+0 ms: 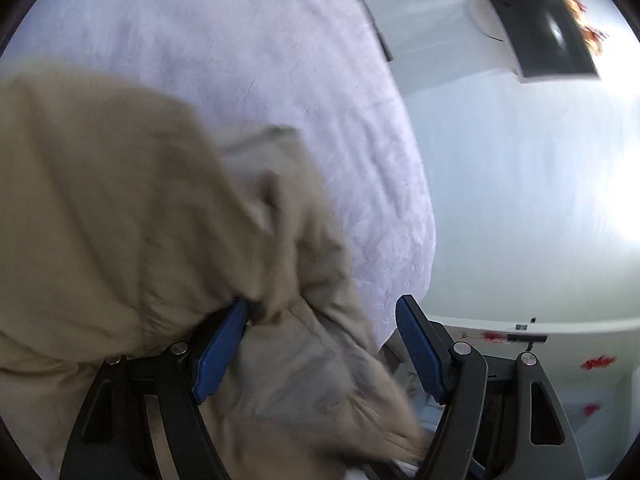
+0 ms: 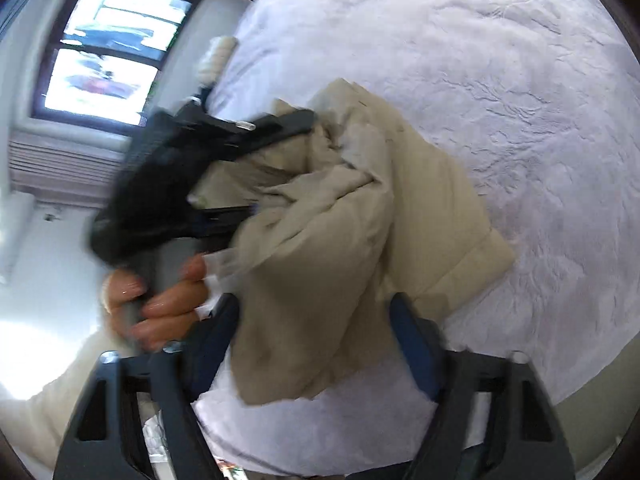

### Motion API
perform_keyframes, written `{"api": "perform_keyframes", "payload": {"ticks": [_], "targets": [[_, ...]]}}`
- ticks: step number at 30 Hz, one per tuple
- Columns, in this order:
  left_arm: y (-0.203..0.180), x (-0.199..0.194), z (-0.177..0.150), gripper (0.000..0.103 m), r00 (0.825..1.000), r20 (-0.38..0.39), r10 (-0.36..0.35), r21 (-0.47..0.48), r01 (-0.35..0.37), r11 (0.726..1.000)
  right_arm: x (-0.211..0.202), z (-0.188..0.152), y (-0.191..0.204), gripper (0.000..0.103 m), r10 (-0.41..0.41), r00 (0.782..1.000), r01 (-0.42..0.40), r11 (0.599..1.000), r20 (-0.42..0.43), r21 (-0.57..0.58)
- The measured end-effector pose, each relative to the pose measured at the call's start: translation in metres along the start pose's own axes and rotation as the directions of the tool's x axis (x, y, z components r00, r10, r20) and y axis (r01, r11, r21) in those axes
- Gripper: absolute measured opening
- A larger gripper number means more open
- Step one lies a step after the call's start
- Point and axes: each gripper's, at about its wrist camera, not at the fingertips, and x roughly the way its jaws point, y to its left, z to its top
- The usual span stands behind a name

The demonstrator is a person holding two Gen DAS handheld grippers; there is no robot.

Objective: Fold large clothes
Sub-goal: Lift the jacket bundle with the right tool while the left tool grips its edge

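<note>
With both my left tongs and right tongs gaping around the beige coat ungripped, it may slump unfolded onto the bed.

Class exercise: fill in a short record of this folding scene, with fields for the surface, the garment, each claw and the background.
Surface: bed cover, pale lilac, wrinkled
Garment: beige garment, bunched up, not yet folded flat
Left claw: jaws wide, cloth draped over one finger, not pinched
Right claw: jaws apart, cloth hanging between them
Background: window, daylight outside
</note>
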Motion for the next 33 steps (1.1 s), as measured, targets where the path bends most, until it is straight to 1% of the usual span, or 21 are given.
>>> {"api": "perform_keyframes", "payload": {"ticks": [1,2,3,4,5,6,7,9,11,13,15,16,18,21,24,25,28,31,33], "targets": [[-0.009,-0.01,0.002,0.076,0.999,0.036,0.018,0.049,-0.02,0.999,0.007,0.004,-0.001,0.017,-0.018,1.0,0.018,1.0,-0.013,0.008],[-0.015,-0.022,0.008,0.076,0.994,0.095,0.057,0.105,-0.067,0.992,0.01,0.005,-0.007,0.016,-0.043,0.999,0.043,0.999,-0.012,0.018],[-0.021,-0.04,0.005,0.076,0.98,0.166,0.111,0.159,-0.137,0.978,0.01,0.007,-0.008,0.015,-0.054,0.999,0.054,0.998,-0.004,0.018],[-0.023,-0.045,0.007,0.076,0.968,0.206,0.145,0.184,-0.184,0.966,0.01,0.007,-0.011,0.014,-0.077,0.997,0.077,0.997,0.002,0.013],[-0.022,-0.056,0.006,0.076,0.948,0.253,0.193,0.206,-0.247,0.947,0.011,0.006,-0.015,0.014,-0.103,0.995,0.102,0.995,0.01,0.012],[-0.018,-0.064,0.006,0.076,0.928,0.284,0.242,0.21,-0.307,0.928,0.012,0.005,-0.018,0.014,-0.115,0.993,0.115,0.993,0.012,0.02],[-0.011,-0.067,0.008,0.076,0.915,0.294,0.277,0.198,-0.342,0.919,0.013,0.001,-0.026,0.014,-0.123,0.992,0.123,0.992,0.009,0.039],[0.009,-0.073,0.014,0.076,0.896,0.287,0.339,0.152,-0.392,0.907,0.014,-0.003,-0.043,0.014,-0.121,0.993,0.121,0.989,0.0,0.09],[0.027,-0.06,0.02,0.076,0.897,0.27,0.35,0.112,-0.39,0.914,0.016,0.002,-0.052,0.014,-0.119,0.993,0.119,0.986,-0.005,0.115],[0.034,-0.035,0.028,0.076,0.893,0.249,0.374,0.089,-0.406,0.91,0.021,0.002,-0.056,0.014,-0.111,0.994,0.111,0.986,-0.007,0.125],[0.035,-0.009,0.035,0.076,0.89,0.228,0.395,0.093,-0.424,0.901,0.026,0.004,-0.061,0.014,-0.116,0.993,0.116,0.985,-0.01,0.126],[0.033,-0.002,0.039,0.076,0.887,0.22,0.407,0.102,-0.435,0.894,0.028,0.007,-0.062,0.014,-0.123,0.992,0.123,0.984,-0.01,0.126],[0.028,0.02,0.046,0.076,0.881,0.199,0.429,0.137,-0.459,0.878,0.033,0.013,-0.065,0.014,-0.133,0.991,0.132,0.983,-0.002,0.131],[0.018,0.039,0.055,0.076,0.874,0.177,0.454,0.164,-0.481,0.861,0.033,0.02,-0.083,0.015,-0.126,0.992,0.123,0.978,0.009,0.169],[0.017,0.044,0.058,0.076,0.868,0.166,0.468,0.156,-0.492,0.857,0.038,0.027,-0.097,0.015,-0.098,0.995,0.095,0.976,0.003,0.195],[0.016,0.045,0.059,0.076,0.866,0.166,0.472,0.156,-0.496,0.854,0.032,0.021,-0.102,0.015,-0.092,0.996,0.09,0.977,0.0,0.193],[0.019,0.044,0.056,0.076,0.865,0.164,0.474,0.158,-0.497,0.853,0.029,0.02,-0.105,0.015,-0.077,0.997,0.079,0.979,-0.018,0.19],[0.019,0.043,0.056,0.076,0.863,0.162,0.479,0.152,-0.501,0.852,0.023,0.02,-0.105,0.018,-0.071,0.997,0.078,0.977,-0.041,0.196],[0.019,0.043,0.057,0.076,0.861,0.162,0.483,0.146,-0.505,0.851,0.018,0.024,-0.104,0.022,-0.084,0.995,0.093,0.978,-0.057,0.185]]}}
